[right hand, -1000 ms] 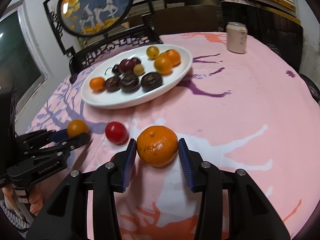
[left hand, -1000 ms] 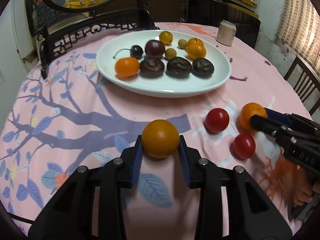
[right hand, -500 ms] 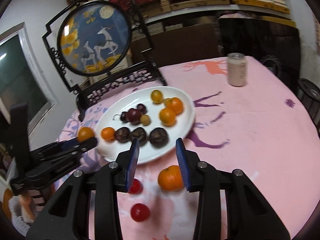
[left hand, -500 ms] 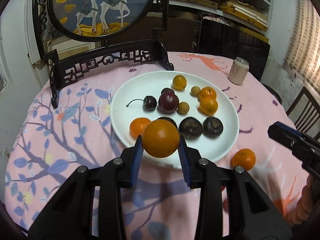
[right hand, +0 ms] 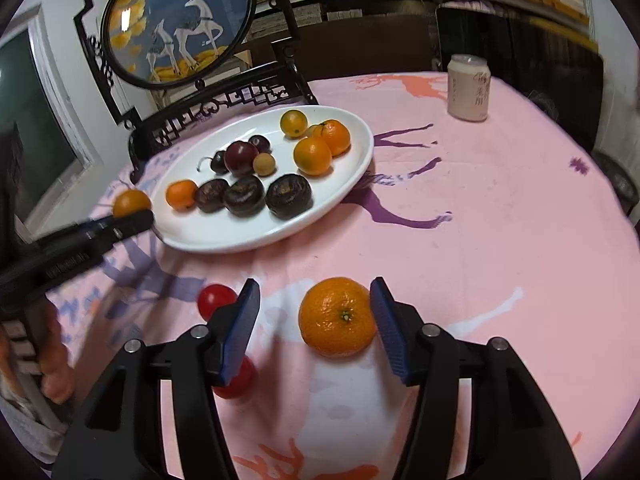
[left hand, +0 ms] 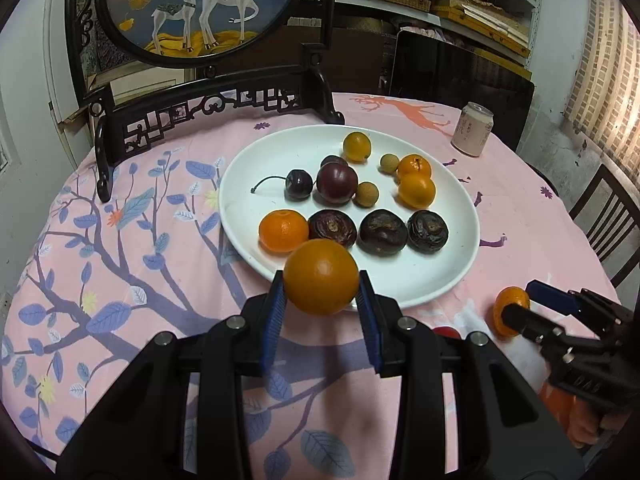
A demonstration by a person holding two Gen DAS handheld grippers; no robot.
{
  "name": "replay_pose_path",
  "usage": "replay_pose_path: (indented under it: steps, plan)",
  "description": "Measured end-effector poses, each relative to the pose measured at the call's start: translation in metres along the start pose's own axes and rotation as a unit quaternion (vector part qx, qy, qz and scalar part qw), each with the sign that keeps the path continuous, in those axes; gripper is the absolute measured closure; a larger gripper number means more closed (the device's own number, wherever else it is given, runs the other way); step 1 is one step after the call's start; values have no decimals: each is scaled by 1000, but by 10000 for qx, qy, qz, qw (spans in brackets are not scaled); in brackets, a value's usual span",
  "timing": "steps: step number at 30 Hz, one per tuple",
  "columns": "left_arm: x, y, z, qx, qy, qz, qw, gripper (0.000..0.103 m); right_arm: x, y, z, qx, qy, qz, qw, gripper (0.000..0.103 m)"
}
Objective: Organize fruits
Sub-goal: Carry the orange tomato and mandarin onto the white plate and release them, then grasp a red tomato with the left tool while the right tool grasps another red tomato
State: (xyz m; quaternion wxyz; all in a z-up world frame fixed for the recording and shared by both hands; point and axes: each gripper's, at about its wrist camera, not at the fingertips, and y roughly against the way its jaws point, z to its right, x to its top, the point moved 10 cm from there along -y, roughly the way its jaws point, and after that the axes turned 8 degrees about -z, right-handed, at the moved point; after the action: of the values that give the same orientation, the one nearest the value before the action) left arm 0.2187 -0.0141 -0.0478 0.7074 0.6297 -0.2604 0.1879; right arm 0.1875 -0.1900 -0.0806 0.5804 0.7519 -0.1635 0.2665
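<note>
My left gripper (left hand: 321,312) is shut on an orange fruit (left hand: 321,276) and holds it above the near rim of a white plate (left hand: 436,276). The plate carries several oranges, dark plums, cherries and small yellow fruits. My right gripper (right hand: 316,324) is open around a mandarin (right hand: 338,316) that rests on the pink tablecloth, closer to the right finger. Two red tomatoes (right hand: 214,300) lie by its left finger, one partly hidden under it. In the right wrist view the left gripper (right hand: 132,216) holds its orange fruit (right hand: 131,202) at the plate's left edge.
A pink drink can (right hand: 469,87) stands at the far right of the round table. A black carved stand with a round deer painting (left hand: 200,4) stands behind the plate. A wooden chair (left hand: 608,216) is at the right edge.
My left gripper has come down and closer to the plate's near rim with the fruit. My right gripper has moved down to the table, its open fingers now around the mandarin.
</note>
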Motion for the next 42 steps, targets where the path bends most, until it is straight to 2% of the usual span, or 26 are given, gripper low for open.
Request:
replay_pose_path:
  steps: [4,9,10,12,13,16,19,22,28,29,30,31,32,36,42]
  plan:
    - [-2,-1,0,-18,0,-44,10000,68,-6,-5,7,-463,168,-2,9988,46]
    - [-3,2,4,8,-97,-3,10000,68,-11,-12,22,-548,12,-161,9984,46]
    - [-4,2,4,15,-107,-3,9999,68,-12,-13,22,-540,-1,-199,9983,48]
    - [-5,1,5,28,-123,-25,9999,68,-14,-13,27,-599,-61,-208,9980,61]
    - [-6,-1,5,31,-129,-46,9999,68,-14,-12,29,-589,-104,-204,9980,62]
    - [-7,-3,6,37,-148,-77,9999,68,-13,-9,35,-347,-381,-231,9984,63]
    - [-6,-5,8,-15,-173,-91,9998,68,-5,2,36,-175,-596,-17,9981,63]
    - [6,-12,11,-110,-97,-137,9998,68,17,15,26,225,-720,248,9968,63]
    - [25,-30,18,-61,-122,-211,9997,67,73,-1,-21,677,-490,278,9961,62]
    - [27,-33,18,-72,-84,-193,9998,55,81,-9,-31,861,-495,251,9947,62]
    - [29,-34,16,-10,-40,-155,9999,29,84,-14,-35,958,-519,214,9938,59]
    - [31,-34,12,74,21,-68,9999,23,86,-20,-38,1042,-561,154,9929,53]
    - [34,-32,8,124,63,55,9999,23,86,-25,-35,1008,-636,118,9928,44]
    - [37,-28,0,19,177,77,9998,23,86,-15,-24,980,-583,362,9928,44]
    - [25,-14,-5,212,89,126,9997,22,69,11,-12,1079,-690,451,9907,43]
